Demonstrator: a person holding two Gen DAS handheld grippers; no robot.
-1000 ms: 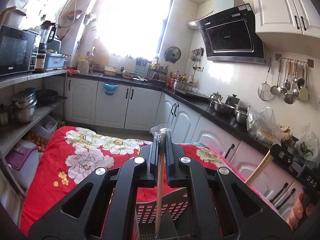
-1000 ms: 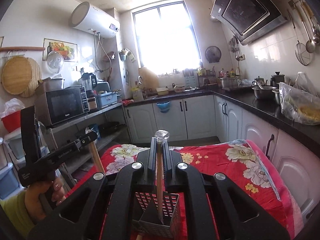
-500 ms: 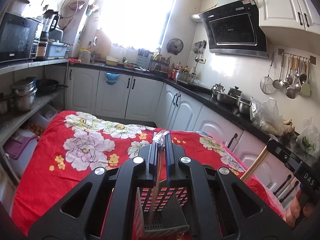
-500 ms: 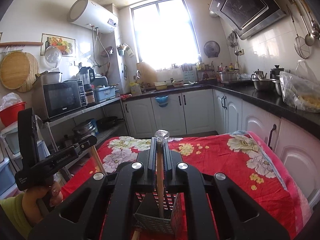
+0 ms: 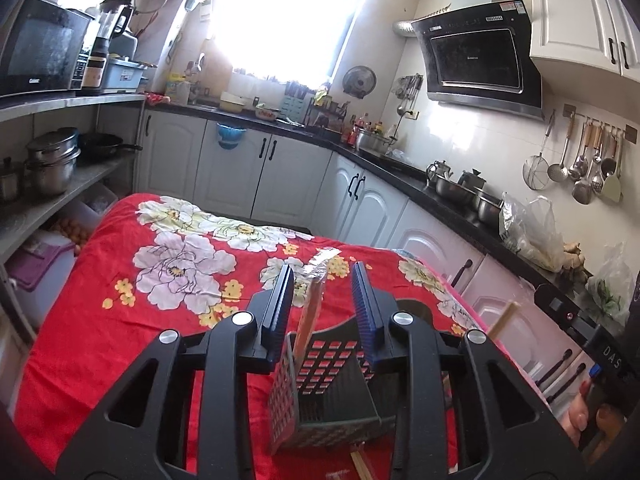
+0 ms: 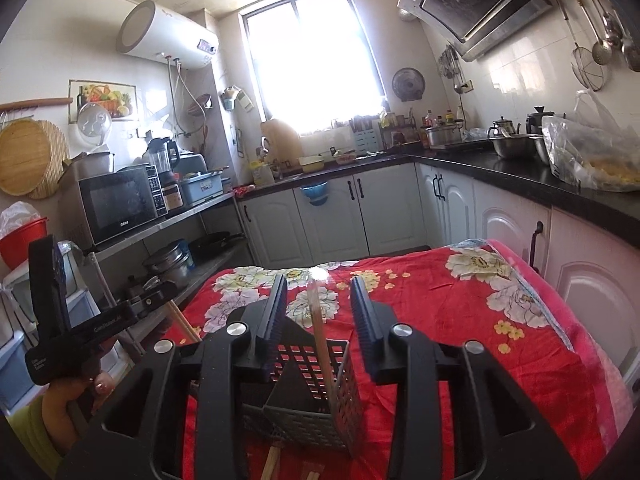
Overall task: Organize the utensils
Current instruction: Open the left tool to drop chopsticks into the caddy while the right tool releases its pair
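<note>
Black plastic tool, blue ribbed pads (silver screws).

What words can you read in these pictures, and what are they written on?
"DAS": on the right gripper's black body, cut off at the picture's edge.
White print on the left gripper's body: too blurred to read.
Brand on the microwave: too small to read.
Brand on the range hood: too small to read.
Red digits on the water heater: unreadable.

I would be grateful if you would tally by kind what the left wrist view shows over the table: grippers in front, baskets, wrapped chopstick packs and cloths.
Black two-finger left gripper, open: 1
Grey perforated plastic basket: 1
Plastic-wrapped pack of wooden chopsticks, standing in the basket: 1
Red floral tablecloth: 1
Total: 4
</note>
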